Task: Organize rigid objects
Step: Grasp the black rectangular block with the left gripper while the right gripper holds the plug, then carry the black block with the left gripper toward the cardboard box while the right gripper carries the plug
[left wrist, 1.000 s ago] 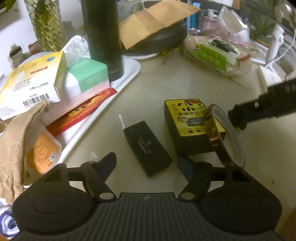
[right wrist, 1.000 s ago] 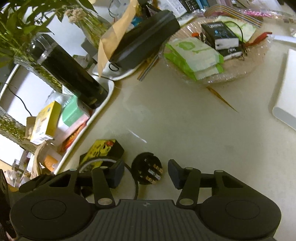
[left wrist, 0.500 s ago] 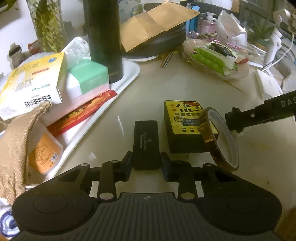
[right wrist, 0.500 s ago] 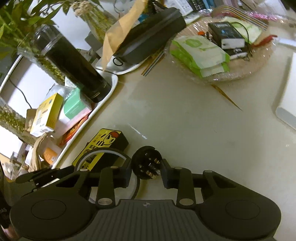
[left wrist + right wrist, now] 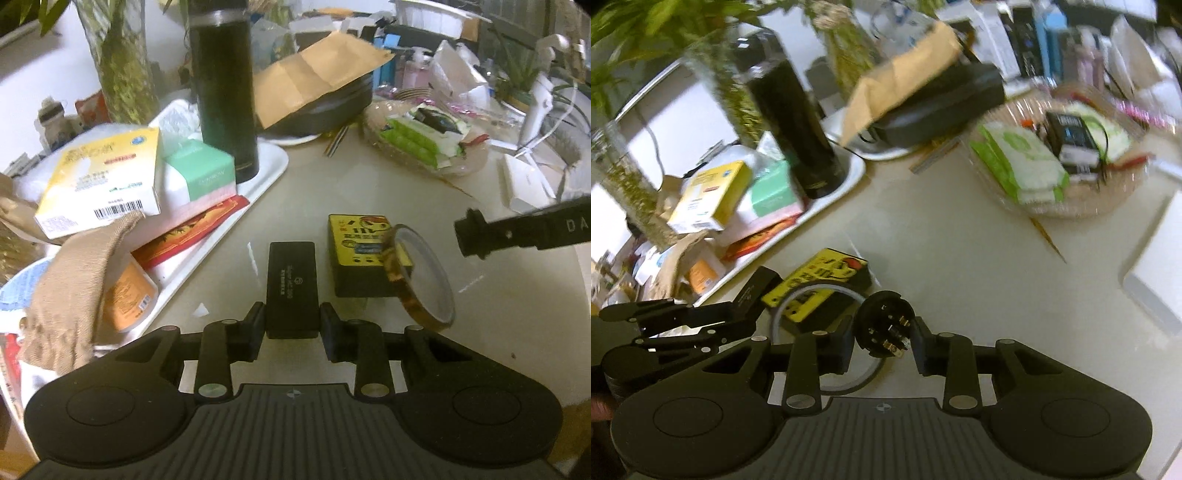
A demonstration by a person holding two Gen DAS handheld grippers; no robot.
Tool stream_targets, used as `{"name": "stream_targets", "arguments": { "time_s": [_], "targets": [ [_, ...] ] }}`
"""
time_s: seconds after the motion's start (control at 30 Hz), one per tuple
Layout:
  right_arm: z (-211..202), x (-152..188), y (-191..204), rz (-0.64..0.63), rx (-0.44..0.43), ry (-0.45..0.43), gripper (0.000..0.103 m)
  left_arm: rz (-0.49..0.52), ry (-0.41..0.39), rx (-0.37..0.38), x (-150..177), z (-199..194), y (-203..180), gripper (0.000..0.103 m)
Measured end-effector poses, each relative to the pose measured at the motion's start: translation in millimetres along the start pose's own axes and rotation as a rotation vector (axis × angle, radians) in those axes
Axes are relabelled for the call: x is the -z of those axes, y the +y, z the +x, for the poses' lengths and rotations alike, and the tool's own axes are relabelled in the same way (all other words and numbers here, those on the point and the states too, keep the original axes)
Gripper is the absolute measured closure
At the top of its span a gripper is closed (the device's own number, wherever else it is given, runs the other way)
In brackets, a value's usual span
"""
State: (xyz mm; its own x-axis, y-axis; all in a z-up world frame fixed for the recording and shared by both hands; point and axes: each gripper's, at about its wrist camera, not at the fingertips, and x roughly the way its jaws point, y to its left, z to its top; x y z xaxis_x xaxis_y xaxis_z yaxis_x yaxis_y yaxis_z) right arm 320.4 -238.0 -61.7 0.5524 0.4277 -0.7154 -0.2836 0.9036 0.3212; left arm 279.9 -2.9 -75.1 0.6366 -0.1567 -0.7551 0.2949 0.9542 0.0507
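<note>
My left gripper (image 5: pixel 292 325) is shut on a flat black rectangular box (image 5: pixel 291 284), gripping its near end, with the box lifted off the tabletop. To its right, a yellow-and-black box (image 5: pixel 364 254) lies on the table with an amber tape roll (image 5: pixel 421 273) leaning on it. My right gripper (image 5: pixel 882 341) is shut on a round black plug (image 5: pixel 884 323) with metal pins. In the right wrist view the left gripper (image 5: pixel 746 302) with its black box sits at the lower left, beside the yellow-and-black box (image 5: pixel 820 280) and the tape roll (image 5: pixel 849 295).
A white tray (image 5: pixel 273 173) at the left carries a dark flask (image 5: pixel 223 92), cartons and a tan cloth. A clear dish (image 5: pixel 424 144) of green packets sits at the back right. A black case under a brown envelope (image 5: pixel 314 81) lies behind. White slab (image 5: pixel 1156 280) at right.
Both grippers closed: the left on the black box, which turned straight, the right on the round plug. Both then rose from the table with their objects, and the right wrist rolled.
</note>
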Motion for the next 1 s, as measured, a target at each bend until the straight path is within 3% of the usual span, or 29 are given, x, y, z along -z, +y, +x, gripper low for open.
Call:
{"name": "stream_targets", "arguments": {
  "time_s": [0.7, 1.0],
  "targets": [
    [-90, 48, 47, -0.094, -0.013, -0.049, 0.068, -0.094, -0.096, 0.020, 24, -100, -15, 0.072],
    [-130, 68, 54, -0.106, -0.021, -0.059, 0.068, -0.074, -0.118, 0.022, 36, -141, -29, 0.072]
  ]
}}
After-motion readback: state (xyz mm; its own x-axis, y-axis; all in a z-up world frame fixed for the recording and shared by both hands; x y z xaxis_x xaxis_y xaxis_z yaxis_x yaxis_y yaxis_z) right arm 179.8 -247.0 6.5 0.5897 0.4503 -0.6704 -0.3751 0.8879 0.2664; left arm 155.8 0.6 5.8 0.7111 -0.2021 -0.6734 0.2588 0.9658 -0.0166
